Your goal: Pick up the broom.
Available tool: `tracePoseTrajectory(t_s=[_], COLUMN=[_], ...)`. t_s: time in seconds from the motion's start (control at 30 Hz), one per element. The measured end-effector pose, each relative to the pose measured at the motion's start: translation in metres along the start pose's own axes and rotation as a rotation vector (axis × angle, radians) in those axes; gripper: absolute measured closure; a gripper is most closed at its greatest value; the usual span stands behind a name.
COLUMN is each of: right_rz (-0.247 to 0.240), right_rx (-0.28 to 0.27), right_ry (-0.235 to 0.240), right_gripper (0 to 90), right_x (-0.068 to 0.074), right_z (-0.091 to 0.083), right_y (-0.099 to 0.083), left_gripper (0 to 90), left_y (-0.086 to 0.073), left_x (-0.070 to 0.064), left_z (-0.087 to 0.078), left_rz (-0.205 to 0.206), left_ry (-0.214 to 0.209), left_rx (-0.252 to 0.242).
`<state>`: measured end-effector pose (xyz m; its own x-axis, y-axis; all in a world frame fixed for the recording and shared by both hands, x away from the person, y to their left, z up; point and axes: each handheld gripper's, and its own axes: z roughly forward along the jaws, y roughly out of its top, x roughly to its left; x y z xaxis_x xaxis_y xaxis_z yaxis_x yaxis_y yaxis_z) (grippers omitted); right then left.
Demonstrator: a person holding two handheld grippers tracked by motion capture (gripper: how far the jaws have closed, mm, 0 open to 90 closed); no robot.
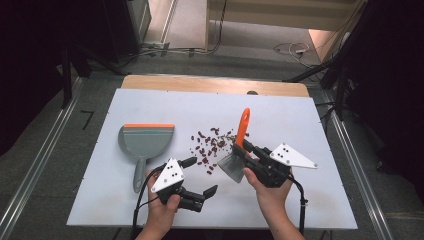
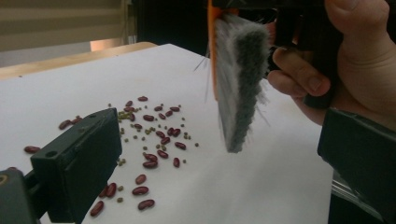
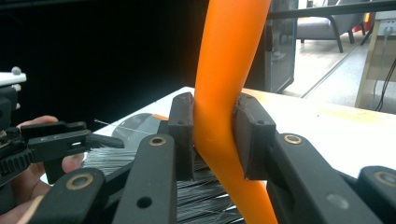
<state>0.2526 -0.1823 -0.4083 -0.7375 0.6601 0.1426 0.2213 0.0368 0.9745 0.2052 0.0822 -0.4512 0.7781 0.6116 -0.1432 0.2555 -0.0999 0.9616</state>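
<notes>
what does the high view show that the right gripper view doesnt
High view alone: the grey plastic dustpan with an orange lip lying flat on the white table, the scattered dark red beans, and the open left gripper as a whole, holding nothing.

Right gripper view alone: the right gripper close up, its black pads pressed against both sides of the handle.

Both: the orange-handled brush with grey bristles, clamped at its handle by the right gripper.

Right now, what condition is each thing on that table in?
Right gripper: shut on the brush handle.
Brush: held off the board, bristles down.
Left gripper: open, holding nothing.
Dustpan: lying flat, untouched, no beans in it.
Beans: scattered loose on the white board.
</notes>
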Motion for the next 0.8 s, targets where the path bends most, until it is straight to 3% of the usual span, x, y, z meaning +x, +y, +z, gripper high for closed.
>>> tracePoseTrajectory(t_s=[0.3, 0.67, 0.8], right_rz=[-0.034, -0.054, -0.058], right_rx=[0.013, 0.016, 0.02], right_ry=[-0.01, 0.025, 0.032], right_gripper=[68.7, 68.7, 68.7], right_x=[0.019, 0.031, 0.035], right_z=[0.008, 0.011, 0.012], right_y=[-0.004, -0.009, -0.009], left_gripper=[5.4, 25.2, 36.4], left_y=[-0.001, -0.001, 0.001], left_x=[-0.015, -0.02, -0.02], left_z=[0.013, 0.02, 0.019], left_rz=[-0.003, -0.02, -0.028], left_ry=[-0.019, 0.025, 0.043], left_rx=[0.035, 0.062, 0.061])
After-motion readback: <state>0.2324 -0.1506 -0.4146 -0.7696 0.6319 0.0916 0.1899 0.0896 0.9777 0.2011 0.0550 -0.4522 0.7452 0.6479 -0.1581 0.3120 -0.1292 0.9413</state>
